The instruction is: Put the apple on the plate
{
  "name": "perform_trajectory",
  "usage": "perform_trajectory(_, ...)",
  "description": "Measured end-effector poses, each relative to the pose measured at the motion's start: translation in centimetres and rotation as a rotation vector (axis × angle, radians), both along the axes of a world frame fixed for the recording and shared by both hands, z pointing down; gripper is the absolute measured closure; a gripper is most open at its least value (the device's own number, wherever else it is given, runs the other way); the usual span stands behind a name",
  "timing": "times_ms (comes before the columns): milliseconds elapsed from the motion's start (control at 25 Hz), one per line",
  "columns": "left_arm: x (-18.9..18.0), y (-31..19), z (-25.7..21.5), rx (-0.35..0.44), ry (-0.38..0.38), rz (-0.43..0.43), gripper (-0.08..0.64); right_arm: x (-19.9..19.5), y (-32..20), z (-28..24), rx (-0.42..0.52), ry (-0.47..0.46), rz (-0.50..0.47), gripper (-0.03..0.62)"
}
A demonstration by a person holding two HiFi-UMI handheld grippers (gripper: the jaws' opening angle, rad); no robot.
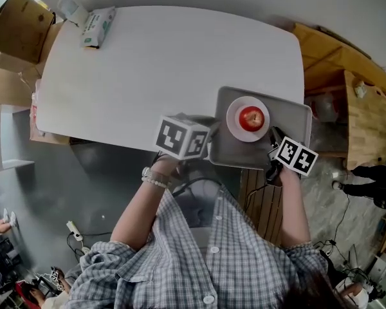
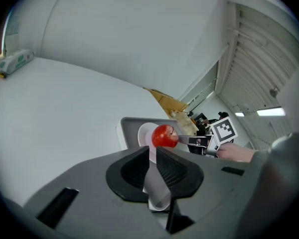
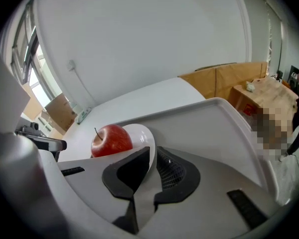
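A red apple point(image 1: 251, 118) point(image 2: 164, 136) point(image 3: 111, 140) rests on a small white plate point(image 1: 235, 108) point(image 2: 143, 133) point(image 3: 142, 136). The plate stands in a grey tray point(image 1: 289, 118) point(image 2: 127, 126) point(image 3: 209, 128) at the white table's point(image 1: 154, 69) near right edge, partly overhanging it. My left gripper point(image 1: 210, 145) point(image 2: 152, 151) sits at the tray's left rim, jaws closed on a thin light strip that looks like that rim. My right gripper point(image 1: 272, 148) point(image 3: 153, 156) sits at the tray's near right rim, jaws closed the same way.
A tissue pack point(image 1: 98, 28) point(image 2: 15, 62) lies at the table's far left corner. Cardboard boxes point(image 1: 16, 24) stand left of the table, a wooden bench point(image 1: 367, 118) to the right. Slatted wood point(image 1: 260, 201) lies below the tray. A person point(image 1: 373, 172) stands at far right.
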State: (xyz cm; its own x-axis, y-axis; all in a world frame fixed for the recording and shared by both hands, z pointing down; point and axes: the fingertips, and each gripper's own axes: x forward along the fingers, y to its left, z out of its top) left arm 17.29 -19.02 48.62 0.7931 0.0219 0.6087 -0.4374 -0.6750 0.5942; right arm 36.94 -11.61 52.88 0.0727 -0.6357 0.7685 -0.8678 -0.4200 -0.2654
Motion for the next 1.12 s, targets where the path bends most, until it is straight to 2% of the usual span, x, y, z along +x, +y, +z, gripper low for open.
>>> perform_trajectory(200,-1.3,0.4,-3.3,0.099,0.090,-0.031,0.537,-1.8,0.1,-4.2,0.135,0.039,-0.025,0.550)
perform_trajectory(360,-2.0,0.8,-6.4,0.191,0.169,-0.037,0.546,-4.7,-0.7,-8.2,0.261,0.104,-0.119,0.554)
perform_trajectory(520,-2.7,1.7,-9.7,0.317,0.237,0.000,0.548,-7.6,-1.6,-12.9,0.391,0.167,-0.193,0.554)
perform_trajectory(720,-4.1,3.0,-12.6,0.434,0.240,0.010,0.549,-10.4,-1.0,-16.5,0.455,0.168,-0.234,0.554)
perform_trajectory(920,-5.4,3.4,-15.8,0.562,0.277,0.001,0.551,-11.5,-0.8,-18.8,0.497,0.190,-0.243,0.554)
perform_trajectory(1120,-6.7,3.8,-18.0,0.618,0.308,-0.034,0.551,-11.8,-0.3,-21.5,0.564,0.263,-0.248,0.555)
